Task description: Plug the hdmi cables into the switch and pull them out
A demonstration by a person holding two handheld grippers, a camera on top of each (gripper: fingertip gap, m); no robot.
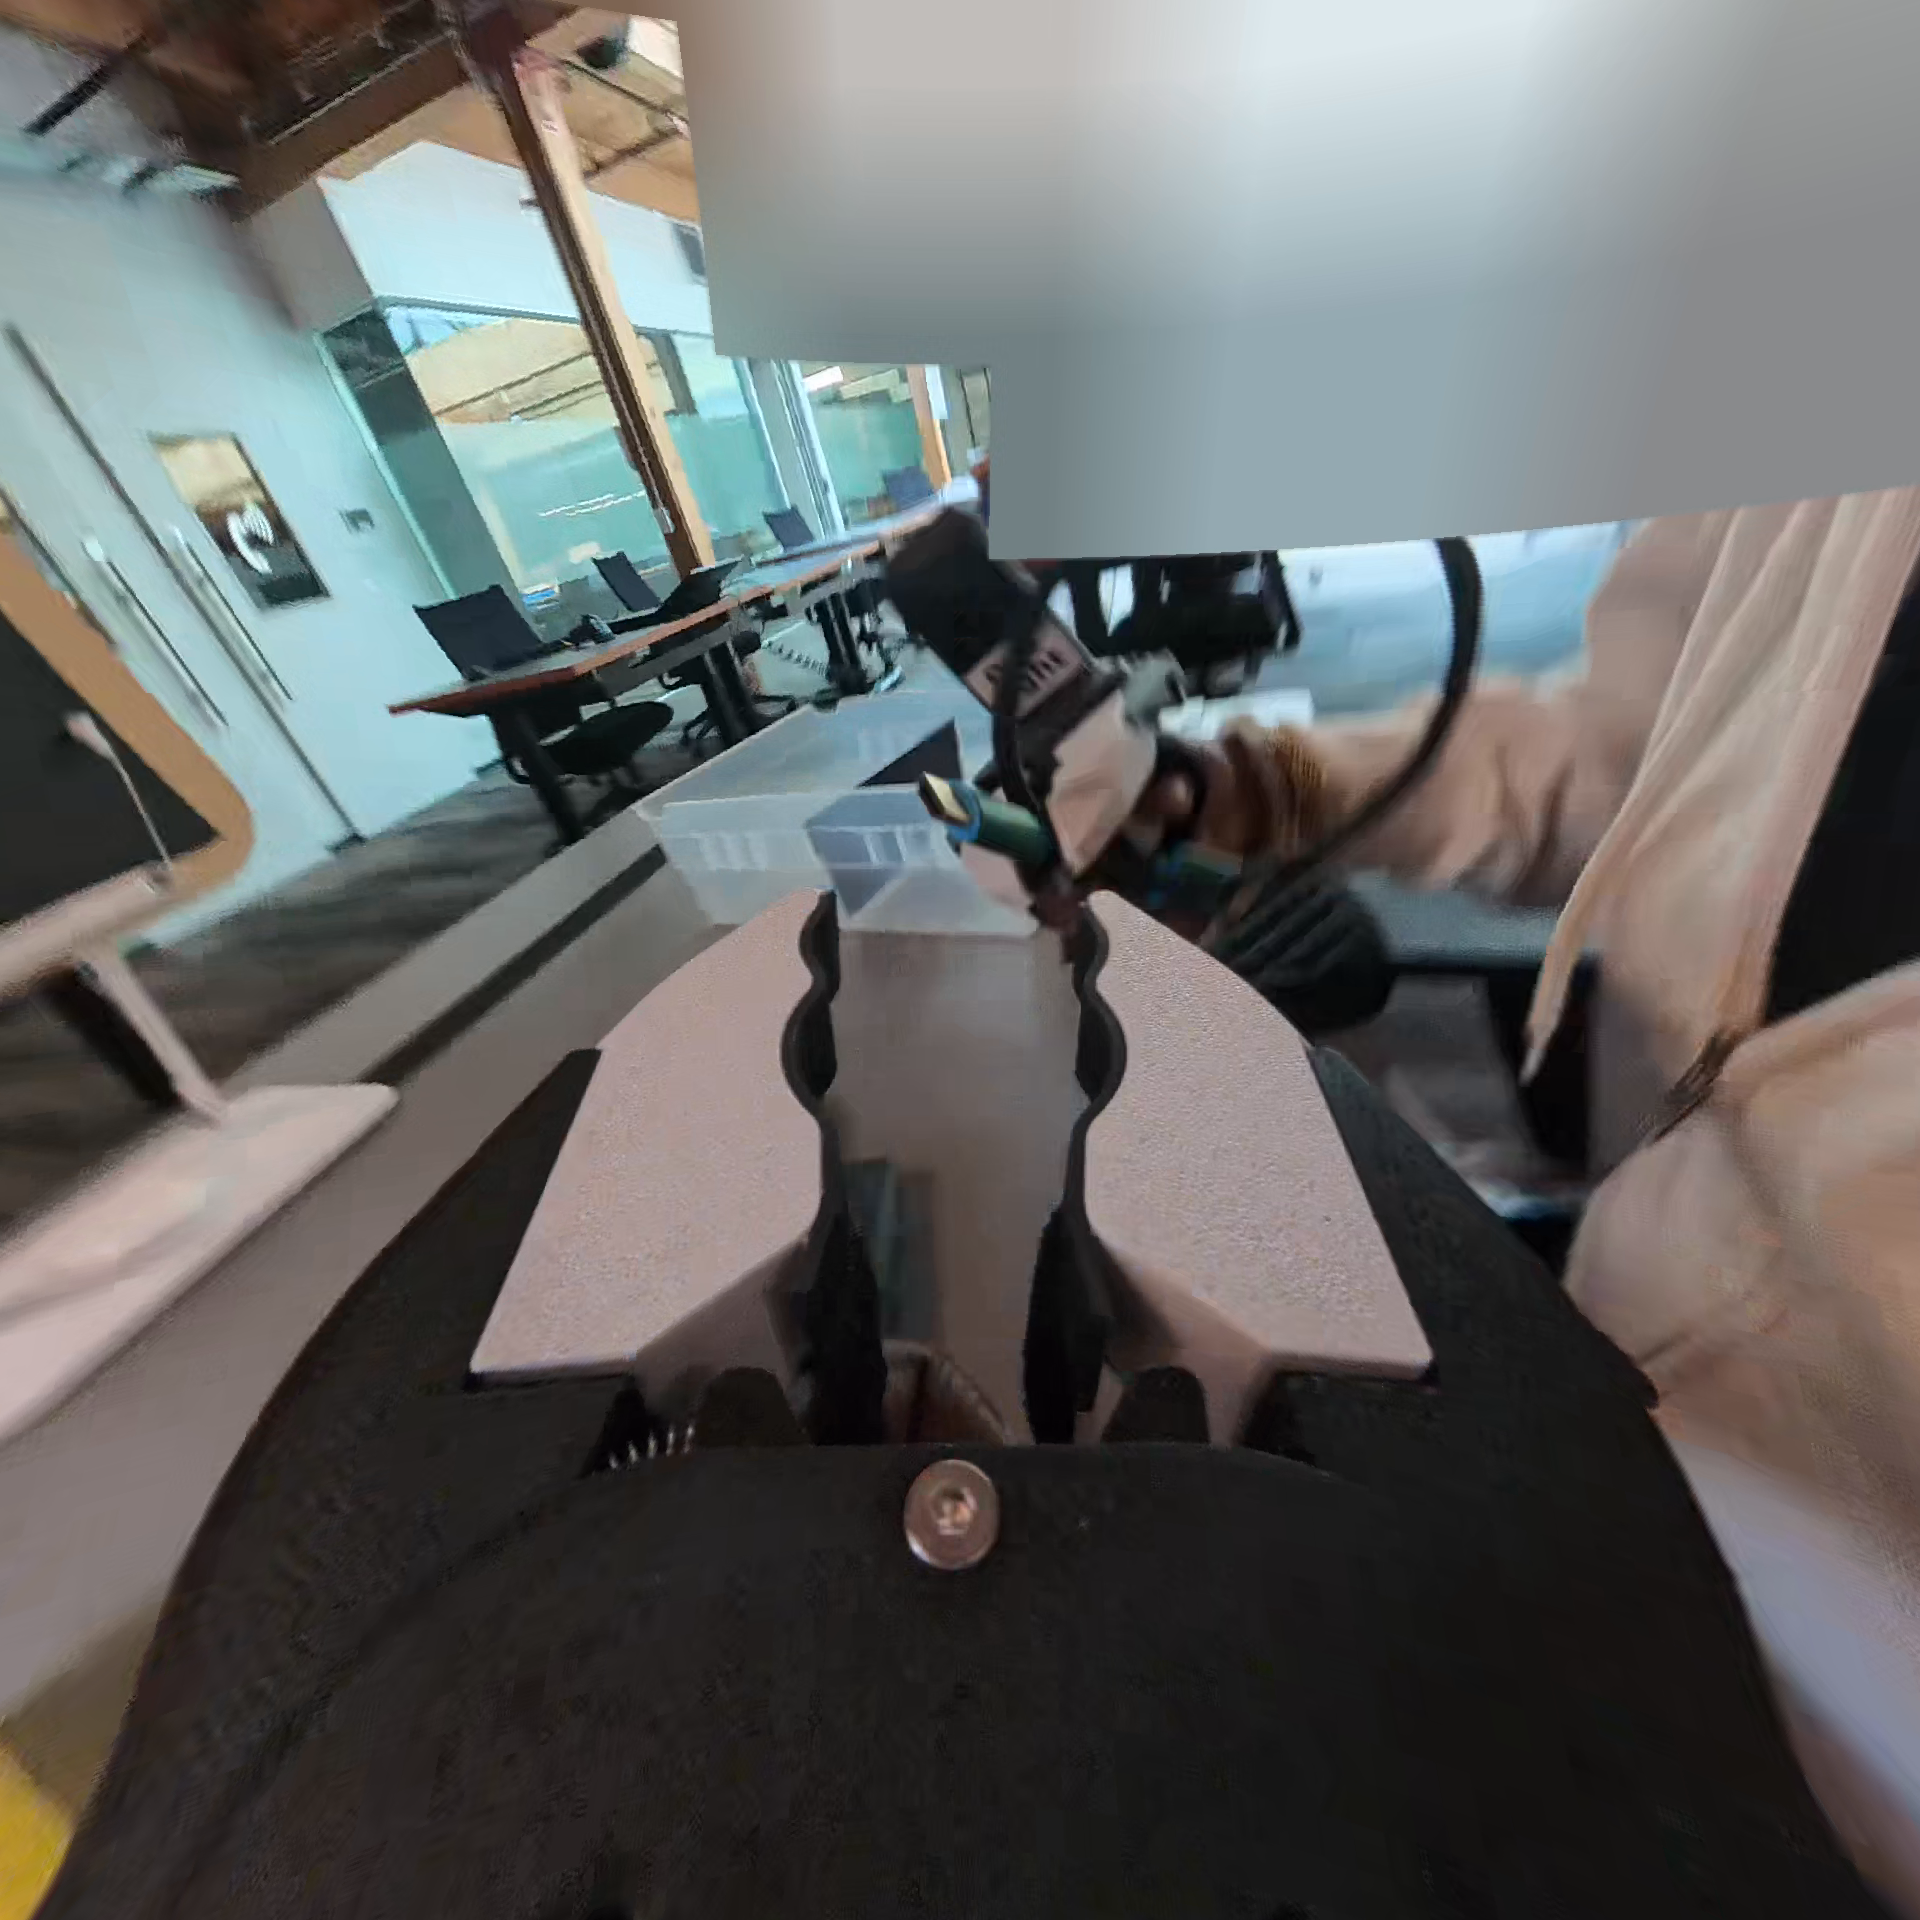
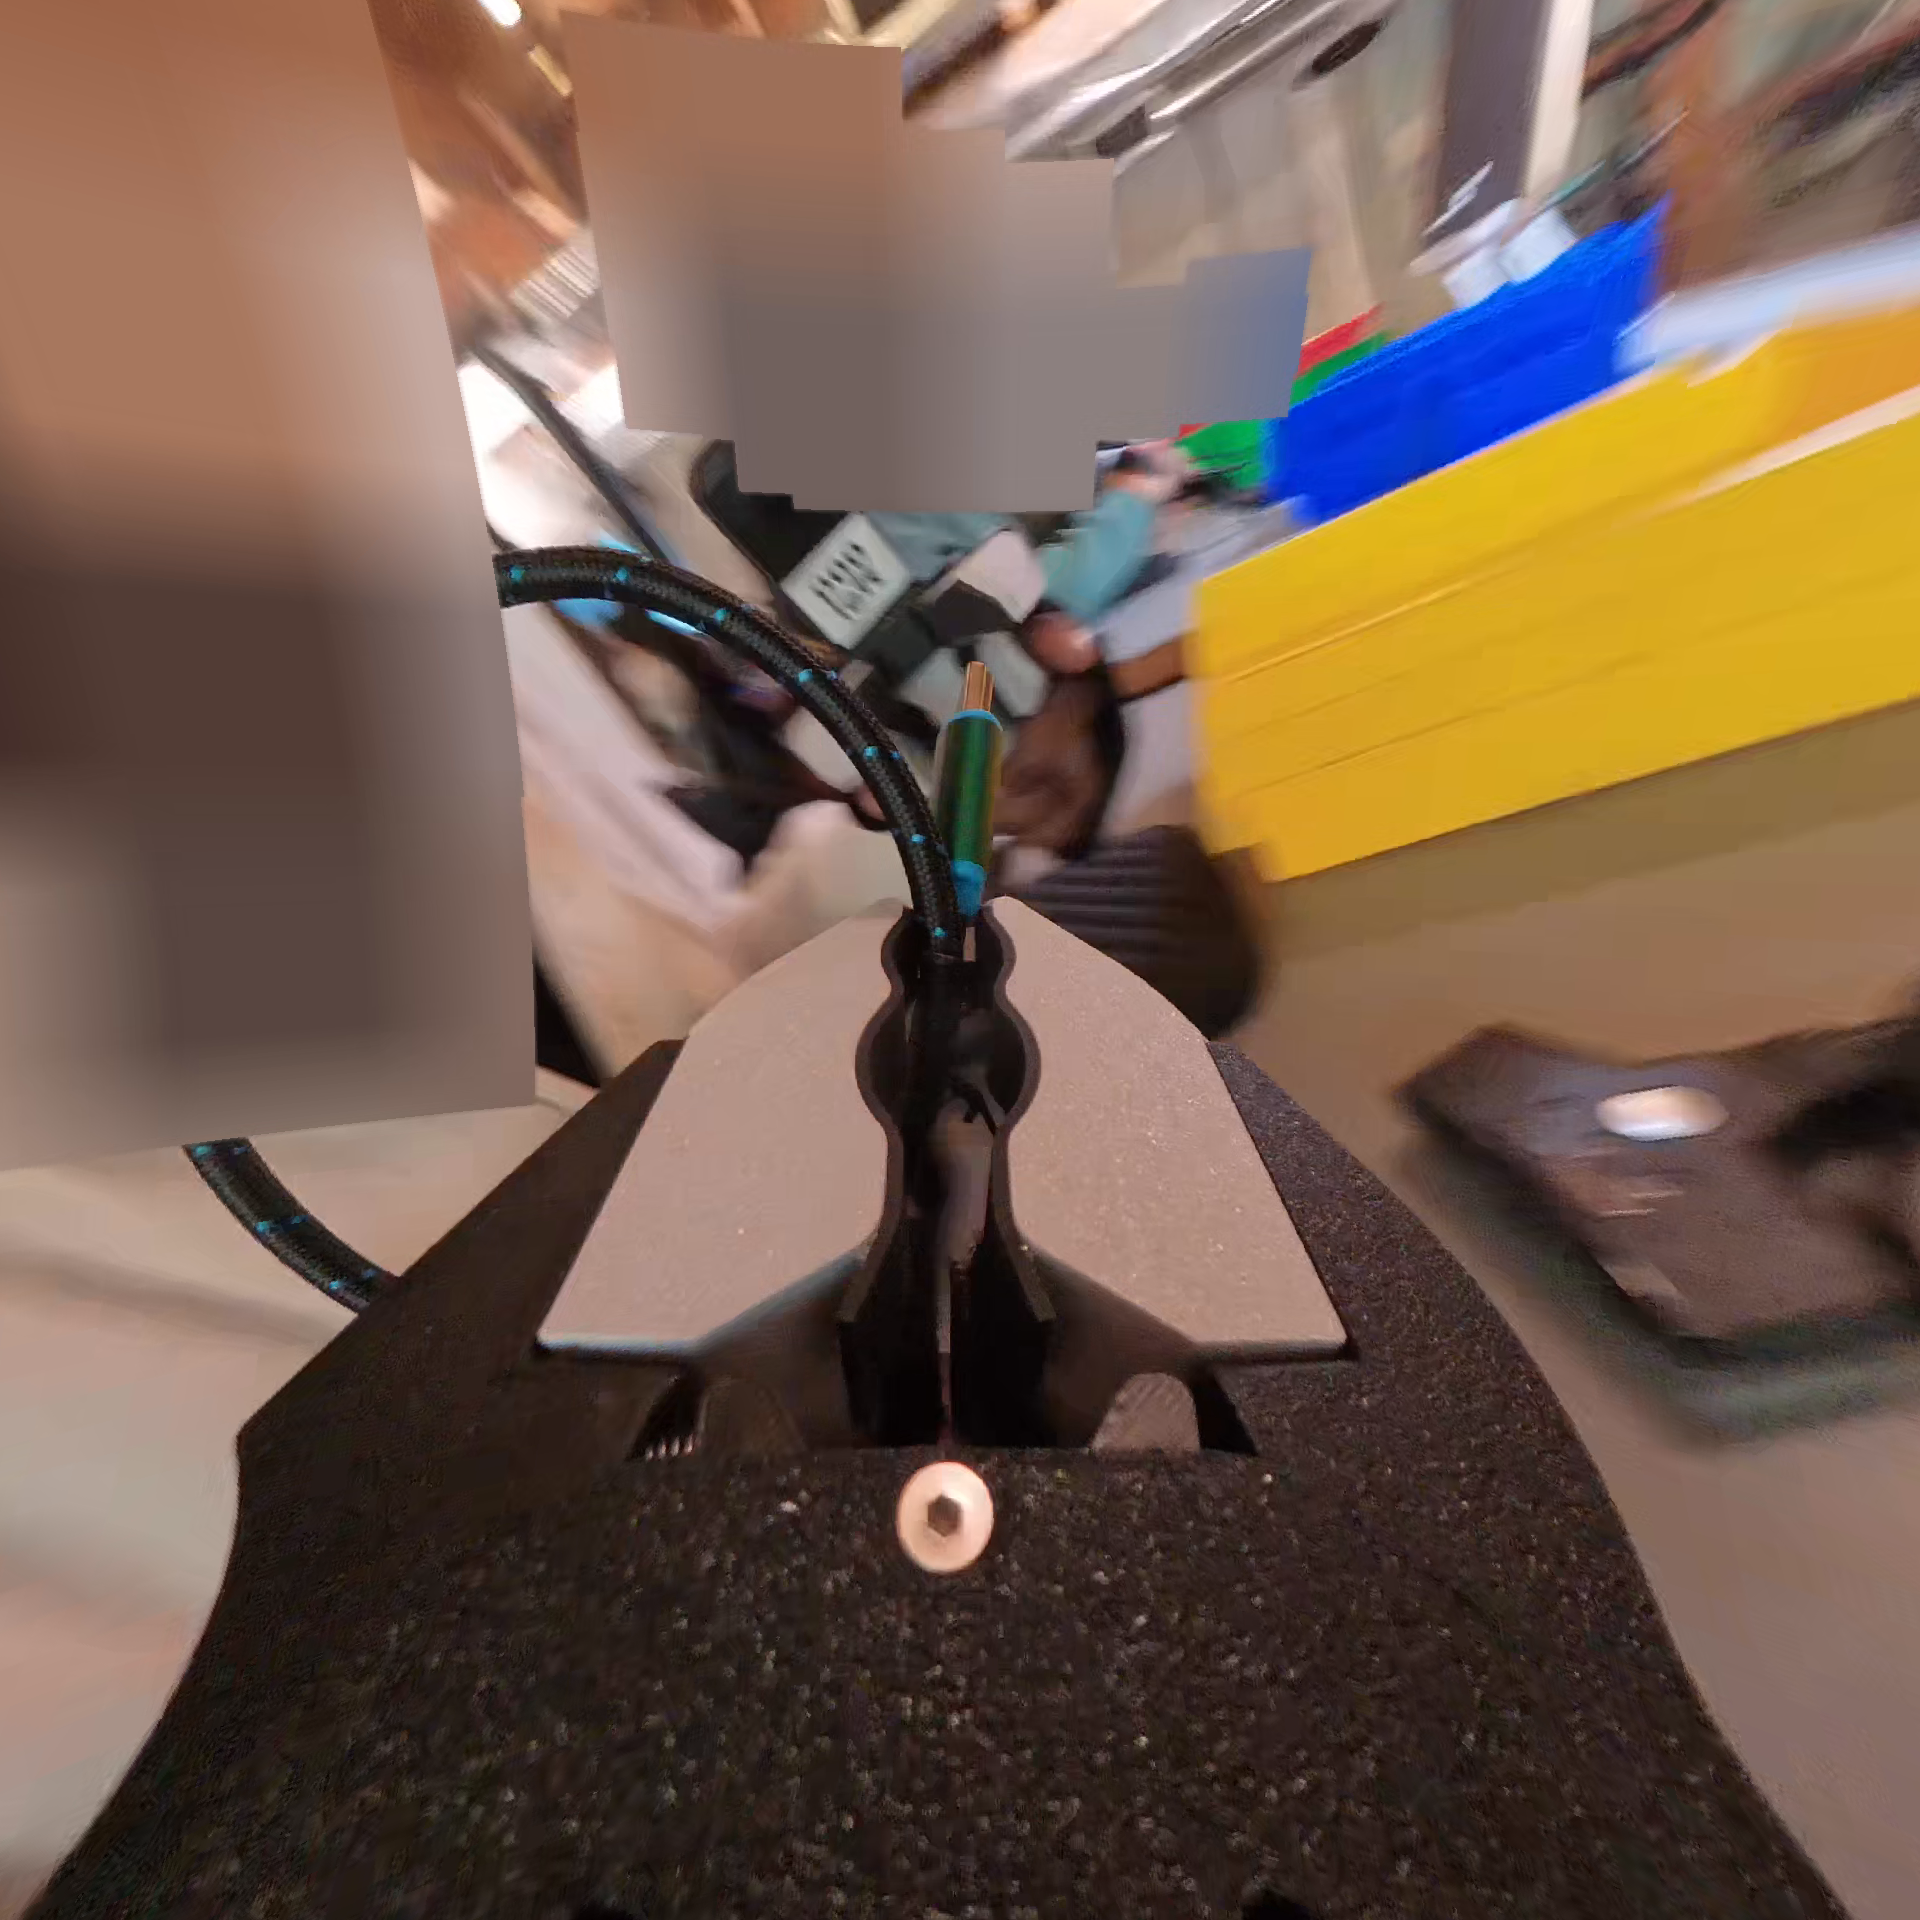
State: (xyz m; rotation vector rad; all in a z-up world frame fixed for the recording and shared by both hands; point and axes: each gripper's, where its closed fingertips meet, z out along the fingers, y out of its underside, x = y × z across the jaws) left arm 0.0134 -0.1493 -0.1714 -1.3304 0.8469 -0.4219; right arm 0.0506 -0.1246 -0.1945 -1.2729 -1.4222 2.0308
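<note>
Right wrist view: cable point(image 2: 940, 935) pinched between jaws.

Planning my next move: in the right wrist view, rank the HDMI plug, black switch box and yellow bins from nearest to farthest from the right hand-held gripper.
1. HDMI plug, clamped at its fingertips, pointing ahead.
2. Black switch box, lower right on the table.
3. Yellow bins, upper right, beyond.

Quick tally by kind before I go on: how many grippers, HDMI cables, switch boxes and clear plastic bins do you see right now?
Grippers: 2, left gripper open and empty, right gripper shut on the cable
HDMI cable: 1, plug free in the air
Switch: 1, flat on the table
Clear plastic bins: 1
Total: 5
</note>
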